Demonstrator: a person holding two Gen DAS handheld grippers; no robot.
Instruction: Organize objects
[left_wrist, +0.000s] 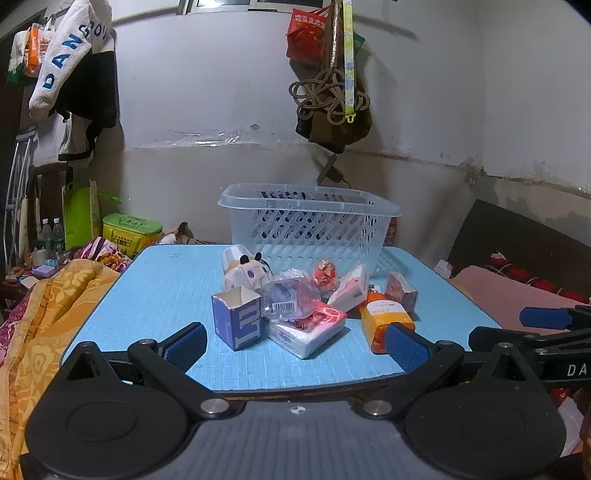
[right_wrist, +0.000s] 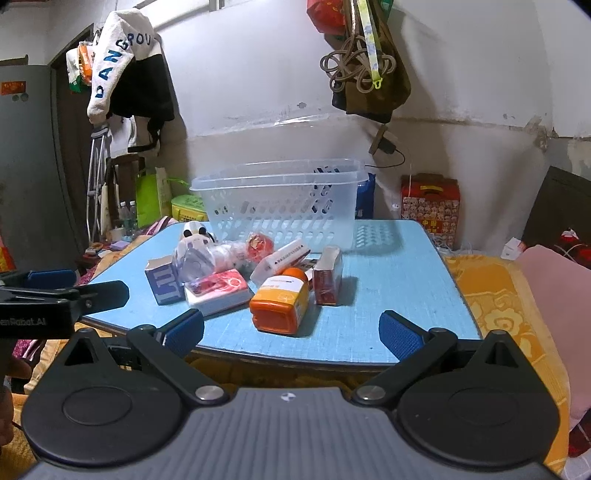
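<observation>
A clear plastic basket (left_wrist: 310, 218) (right_wrist: 280, 199) stands at the back of the blue table (left_wrist: 159, 295) (right_wrist: 388, 295). In front of it lies a pile: a blue open box (left_wrist: 236, 317) (right_wrist: 162, 282), a tissue pack (left_wrist: 306, 328) (right_wrist: 218, 290), an orange bottle (left_wrist: 380, 317) (right_wrist: 282, 302), a plush toy (left_wrist: 245, 271) (right_wrist: 194, 236), a red box (right_wrist: 327, 275) and a white box (left_wrist: 349, 288) (right_wrist: 280, 258). My left gripper (left_wrist: 295, 347) is open and empty at the near edge. My right gripper (right_wrist: 291, 332) is open and empty, just short of the orange bottle.
Orange and pink bedding (left_wrist: 44, 317) (right_wrist: 517, 295) surrounds the table. Bags and clothes hang on the wall (left_wrist: 328, 74). A green box (left_wrist: 131, 229) and bottles sit at the left. A red carton (right_wrist: 430, 206) stands behind the table at the right.
</observation>
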